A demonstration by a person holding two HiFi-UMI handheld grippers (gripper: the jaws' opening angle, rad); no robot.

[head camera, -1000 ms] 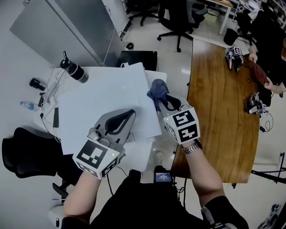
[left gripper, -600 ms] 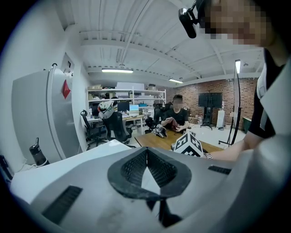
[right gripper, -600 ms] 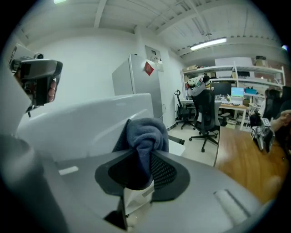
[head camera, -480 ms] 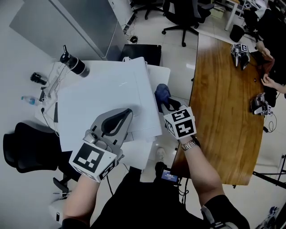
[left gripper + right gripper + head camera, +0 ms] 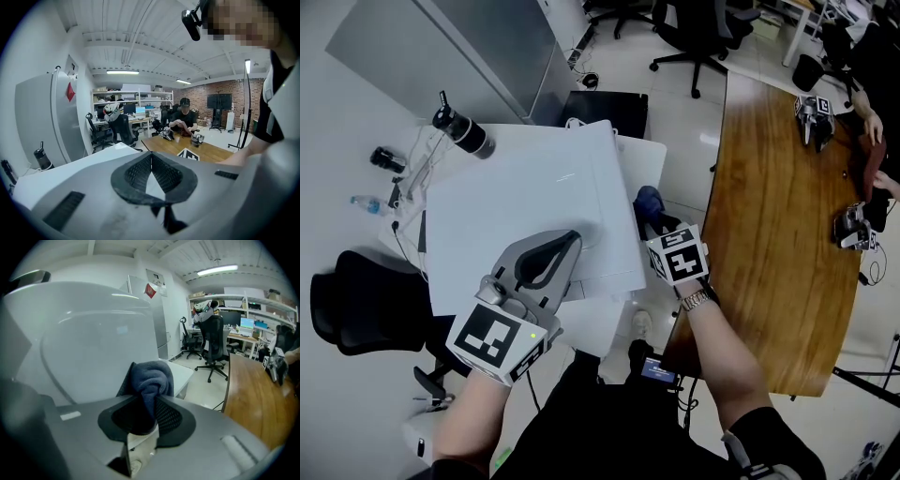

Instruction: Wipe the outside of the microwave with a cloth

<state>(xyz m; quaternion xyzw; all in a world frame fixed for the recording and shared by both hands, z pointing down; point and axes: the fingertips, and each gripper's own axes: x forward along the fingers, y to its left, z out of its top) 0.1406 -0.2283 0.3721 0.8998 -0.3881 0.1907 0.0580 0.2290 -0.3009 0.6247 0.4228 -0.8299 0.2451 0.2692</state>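
**A:** Where's the cloth?

**B:** The dark blue cloth [image 5: 649, 199] is bunched in the right gripper [image 5: 652, 216]. In the right gripper view its jaws are clamped on a fold of it, and the rest bulges out past the tips [image 5: 150, 376]. It sits low beside the right-hand wall of the white microwave [image 5: 525, 216], under the top edge. I can't tell whether it is actually pressing on the wall.

**A:** And the other hand?

**B:** The left gripper [image 5: 574, 237] lies on the microwave's flat top near the front edge. Its jaws are clenched tip to tip with nothing between them.

**A:** Is there any brand or lettering on the microwave?

**B:** The top and the side wall show only plain white panels. The one label I can see is a red diamond sticker [image 5: 70, 92] on the tall grey cabinet [image 5: 459, 47] behind the counter [image 5: 639, 157]. Its print is too small to read. Each gripper's cube carries black-and-white square patterns, which are not words.

**A:** What else is around?

**B:** A black flask [image 5: 464, 131] stands on the counter at the microwave's back left corner. A clear water bottle [image 5: 366, 202] lies further left among cables. To the right is a long wooden table [image 5: 778, 244] with two more grippers [image 5: 814, 117] on it, well apart from the microwave.
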